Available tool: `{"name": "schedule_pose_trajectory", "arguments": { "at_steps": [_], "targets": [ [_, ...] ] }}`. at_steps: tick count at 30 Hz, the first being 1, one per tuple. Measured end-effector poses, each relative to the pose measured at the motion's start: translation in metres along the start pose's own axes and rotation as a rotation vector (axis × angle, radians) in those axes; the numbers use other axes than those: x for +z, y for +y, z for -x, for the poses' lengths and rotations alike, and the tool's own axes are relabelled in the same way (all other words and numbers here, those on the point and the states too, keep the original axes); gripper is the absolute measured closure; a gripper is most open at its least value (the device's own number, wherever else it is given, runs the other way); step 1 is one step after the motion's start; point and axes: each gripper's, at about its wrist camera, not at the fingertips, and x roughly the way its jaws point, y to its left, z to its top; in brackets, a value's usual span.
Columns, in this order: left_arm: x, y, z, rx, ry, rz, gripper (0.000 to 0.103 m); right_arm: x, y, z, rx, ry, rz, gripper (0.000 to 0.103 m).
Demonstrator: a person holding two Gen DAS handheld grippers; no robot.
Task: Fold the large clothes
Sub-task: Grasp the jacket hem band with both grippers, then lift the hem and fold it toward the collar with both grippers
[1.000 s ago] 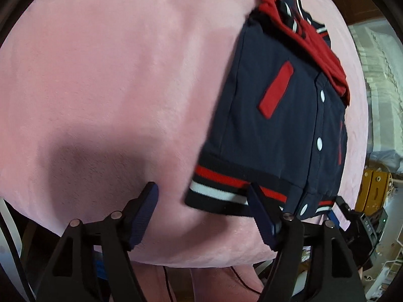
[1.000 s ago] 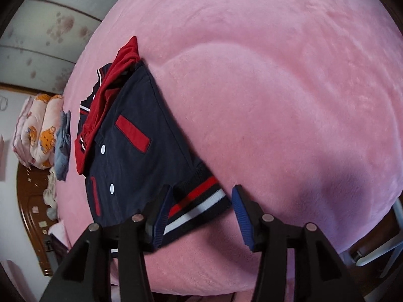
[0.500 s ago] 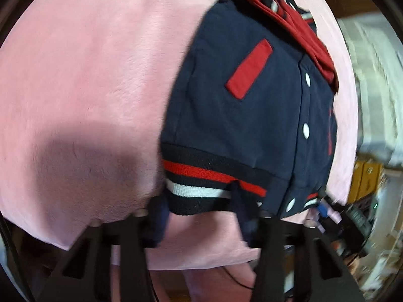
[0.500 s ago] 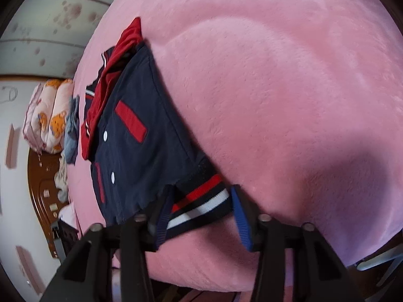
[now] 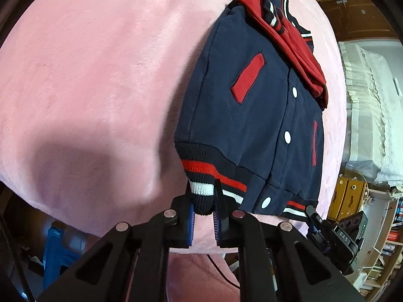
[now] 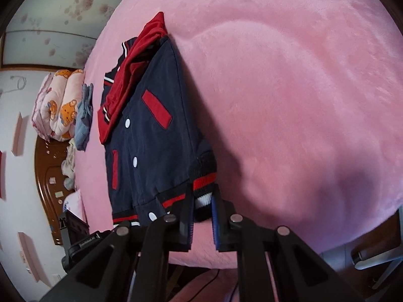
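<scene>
A wide pink blanket (image 5: 95, 80) covers the bed and fills most of both wrist views. On it lies the jacket (image 5: 252, 130), navy with red pocket trims, white snaps down the front and a red hood (image 5: 294, 40) bunched at the far end. Its sleeves appear already tucked in, so it makes a narrow rectangle running away from the cameras, and its striped hem (image 5: 204, 176) sits at the near edge of the bed.

The left gripper (image 5: 202, 209) has just been closing, and its fingers now pinch the left corner of that ribbed hem, with the knit bulging between the blue pads. The right gripper (image 6: 202, 207) has likewise just been closing and clamps the opposite hem corner (image 6: 204, 191), the band squeezed between its fingers. In the left view the right gripper shows as a dark block at the far hem corner.

By my reading, this is the start of the lengthwise fold: both bottom corners are secured and the hem looks slightly raised off the blanket. The next move likely calls for lifting both corners together, keeping the hem taut and level between them, and carrying it toward the hood so the lower half lands squarely on the upper half. Uneven height or a slipping knit would skew the fold.

Off the bed's left side, in the right view, sit a rolled quilt (image 6: 60, 103) and a wooden headboard (image 6: 47, 176).
</scene>
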Motion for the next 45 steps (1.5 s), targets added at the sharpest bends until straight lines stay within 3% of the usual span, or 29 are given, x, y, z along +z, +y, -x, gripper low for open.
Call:
{"name": "schedule_pose_trajectory", "arguments": {
  "at_steps": [7,12,18,25,32,38,45],
  "targets": [
    [0.003,-0.001,0.010,0.003,0.019,-0.023,0.094,-0.029,0.017,0.007,-0.037,0.013,0.044,0.093],
    [0.006,0.005,0.017,0.001,0.064,-0.023,0.094,-0.044,0.019,0.011,-0.056,0.023,0.003,0.093],
    [0.023,-0.009,0.038,-0.001,0.060,-0.028,0.094,-0.043,0.035,0.023,-0.032,0.023,0.006,0.093],
    [0.049,-0.054,0.075,0.006,0.019,-0.012,0.094,-0.009,0.064,0.040,0.025,0.054,0.071,0.093],
    [0.086,-0.096,0.118,-0.044,-0.107,-0.010,0.094,0.045,0.095,0.069,0.151,-0.005,0.161,0.093],
    [0.135,-0.128,0.132,-0.074,-0.185,-0.032,0.094,0.090,0.106,0.072,0.238,-0.046,0.101,0.093],
    [0.185,-0.152,0.112,-0.071,-0.244,-0.013,0.094,0.139,0.107,0.048,0.265,-0.064,-0.047,0.093]
  ]
}}
